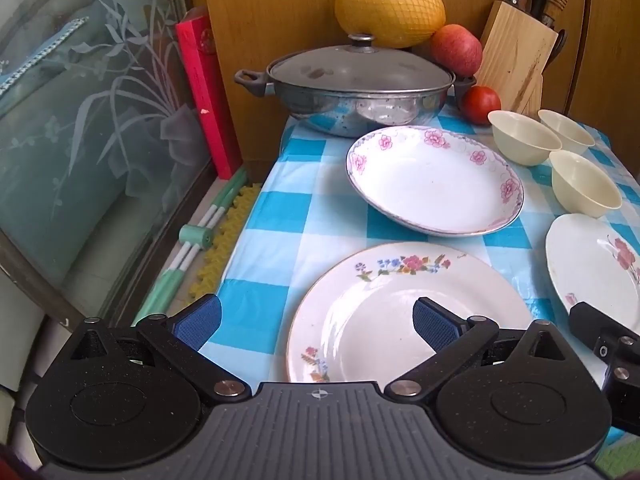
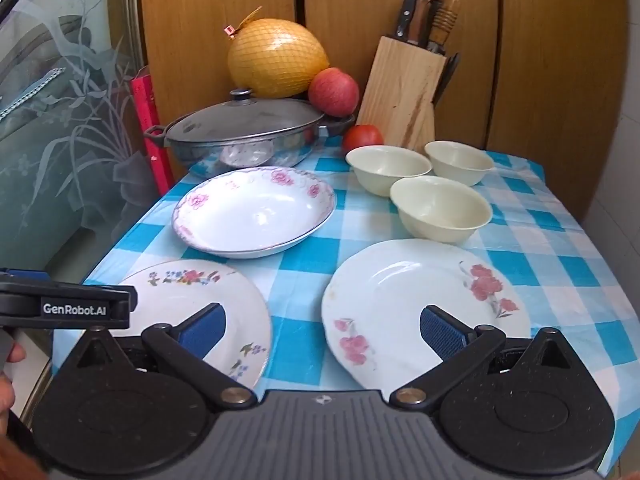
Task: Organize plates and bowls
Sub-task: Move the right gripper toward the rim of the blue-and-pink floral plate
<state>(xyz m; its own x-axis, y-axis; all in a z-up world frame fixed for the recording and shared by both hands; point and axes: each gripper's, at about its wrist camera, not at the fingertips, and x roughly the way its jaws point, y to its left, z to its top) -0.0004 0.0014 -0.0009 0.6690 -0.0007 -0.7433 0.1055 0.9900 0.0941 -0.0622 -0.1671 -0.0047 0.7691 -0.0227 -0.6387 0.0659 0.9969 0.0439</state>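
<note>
checkered blue cloth (image 2: 304,264) carries three plates and three bowls (image 2: 440,208), all unstacked, centre of frame. your left gripper (image 1: 316,320) and right gripper (image 2: 322,326) both hang released and empty, lower frame, over the near plates (image 2: 424,304), likely to start stacking.

One text can be read — "GenRobot.AI", white on the black side of the left gripper (image 2: 66,307), seen from the right wrist.
</note>
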